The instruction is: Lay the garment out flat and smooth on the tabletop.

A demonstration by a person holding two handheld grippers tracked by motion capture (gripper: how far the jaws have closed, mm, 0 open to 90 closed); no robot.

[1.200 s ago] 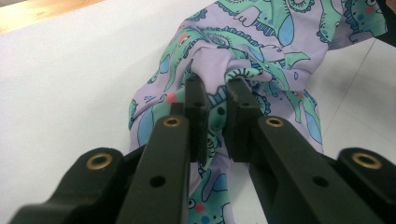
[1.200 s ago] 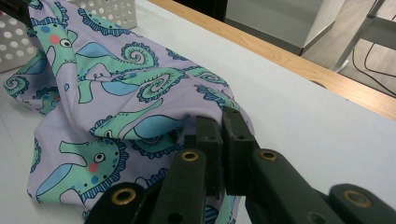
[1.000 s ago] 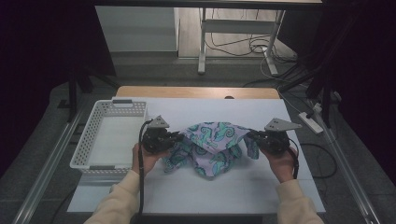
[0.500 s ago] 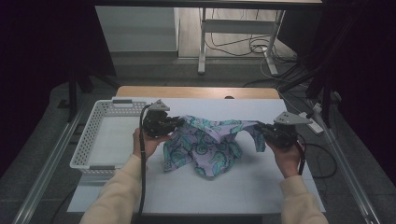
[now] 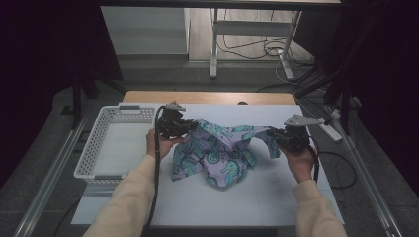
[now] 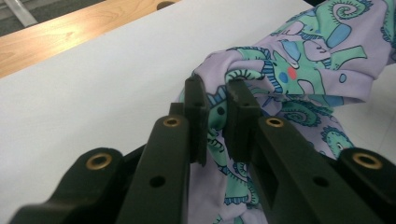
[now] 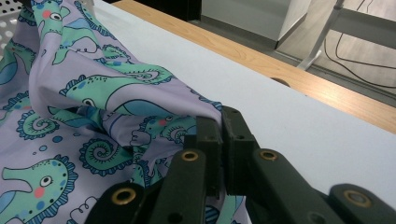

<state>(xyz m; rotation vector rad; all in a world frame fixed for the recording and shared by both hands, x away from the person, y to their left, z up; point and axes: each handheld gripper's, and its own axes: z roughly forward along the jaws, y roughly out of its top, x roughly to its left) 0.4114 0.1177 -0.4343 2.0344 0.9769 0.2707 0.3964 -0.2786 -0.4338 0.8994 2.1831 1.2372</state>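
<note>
Seahorse-print cloth (image 5: 220,153) held at two corners, stretched btwn both grippers over the table (image 5: 247,197).
Left gripper (image 5: 190,127) & right gripper (image 5: 274,134) each clamp a pinch of fabric, jaws nearly closed; the cloth's middle sags onto the table. White basket (image 5: 111,145) sits just left of the left hand; nothing blocks the cloth.

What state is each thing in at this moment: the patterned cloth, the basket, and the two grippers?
patterned cloth: crumpled, lifted at two edges, its middle sagging onto the white mat.
white basket: upright at the mat's left, nothing in it.
left gripper: shut on a bunched fold of the cloth.
right gripper: shut on the cloth's edge.
</note>
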